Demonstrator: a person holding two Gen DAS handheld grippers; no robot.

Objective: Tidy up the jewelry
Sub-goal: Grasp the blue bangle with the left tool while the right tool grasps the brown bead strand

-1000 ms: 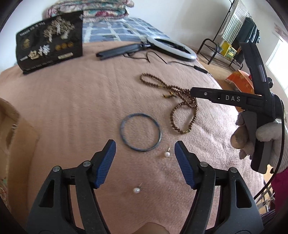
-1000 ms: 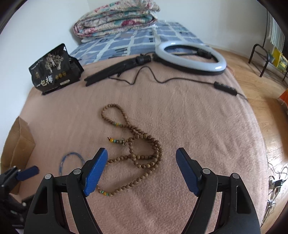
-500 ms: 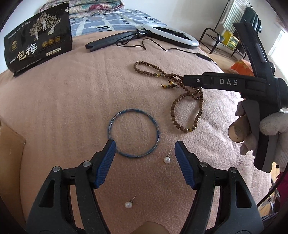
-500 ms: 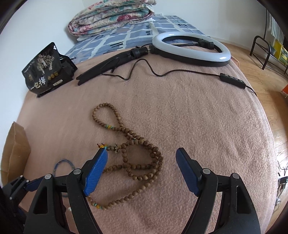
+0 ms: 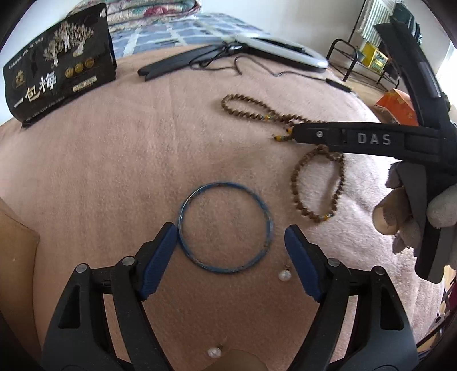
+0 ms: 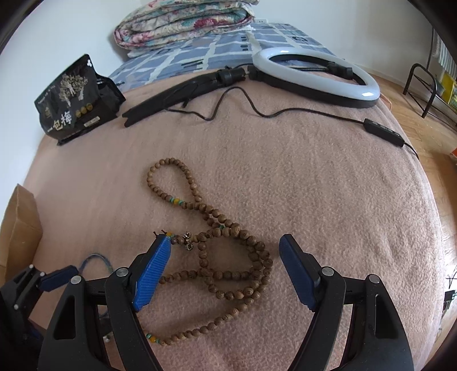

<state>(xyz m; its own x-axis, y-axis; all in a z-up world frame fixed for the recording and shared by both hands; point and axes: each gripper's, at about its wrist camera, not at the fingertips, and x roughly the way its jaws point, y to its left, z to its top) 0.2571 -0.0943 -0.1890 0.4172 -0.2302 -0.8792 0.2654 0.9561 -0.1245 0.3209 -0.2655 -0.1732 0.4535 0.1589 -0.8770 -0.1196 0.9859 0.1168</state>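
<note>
A blue bangle (image 5: 225,227) lies flat on the pink blanket, just ahead of my open, empty left gripper (image 5: 230,242). Two pearl earrings lie near it: one (image 5: 284,274) by the right finger, one (image 5: 214,352) low between the arms. A long brown wooden bead necklace (image 6: 217,256) lies coiled on the blanket, its loops between the fingers of my open, empty right gripper (image 6: 225,256). In the left wrist view the necklace (image 5: 317,185) sits right of the bangle, partly hidden by the right gripper's black body (image 5: 371,139).
A black snack bag (image 5: 60,74) stands at the back left. A ring light (image 6: 317,74) with its folded stand and cable (image 6: 285,114) lies at the back. A brown cardboard box (image 6: 20,228) is at the left edge. Folded quilts (image 6: 185,20) lie behind.
Both grippers have moved forward and lower. The bangle now sits close between the left fingertips, and the necklace has come between the right fingers. Both stay open.
</note>
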